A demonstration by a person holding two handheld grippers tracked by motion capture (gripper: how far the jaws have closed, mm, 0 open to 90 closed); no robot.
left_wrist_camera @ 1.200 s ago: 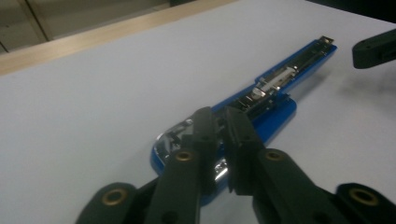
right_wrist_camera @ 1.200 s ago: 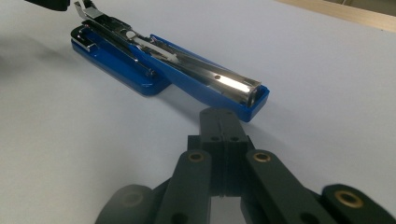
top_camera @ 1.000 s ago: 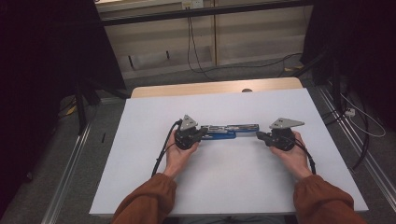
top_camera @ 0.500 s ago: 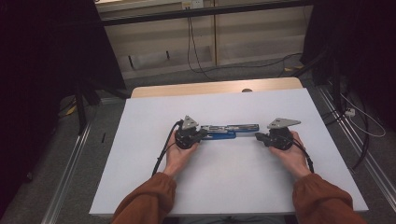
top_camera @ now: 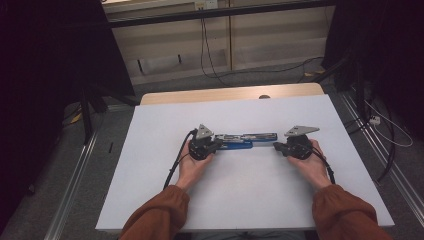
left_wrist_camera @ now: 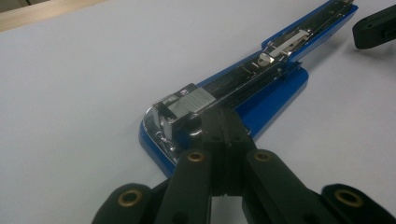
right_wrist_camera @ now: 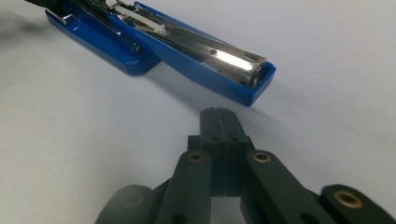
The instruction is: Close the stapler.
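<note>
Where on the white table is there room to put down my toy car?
The white table is bare beyond the opened blue metal stapler, up to the wooden strip at the far edge, and also near the front edge between the two rust-brown sleeves. It is crowded in the middle, where the left hand-held gripper and right hand-held gripper flank the stapler.

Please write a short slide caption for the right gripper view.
Shut right gripper rests just short of the opened blue stapler on the white table.

Overhead forward-down view; two close views sharing stapler (top_camera: 245, 140).
</note>
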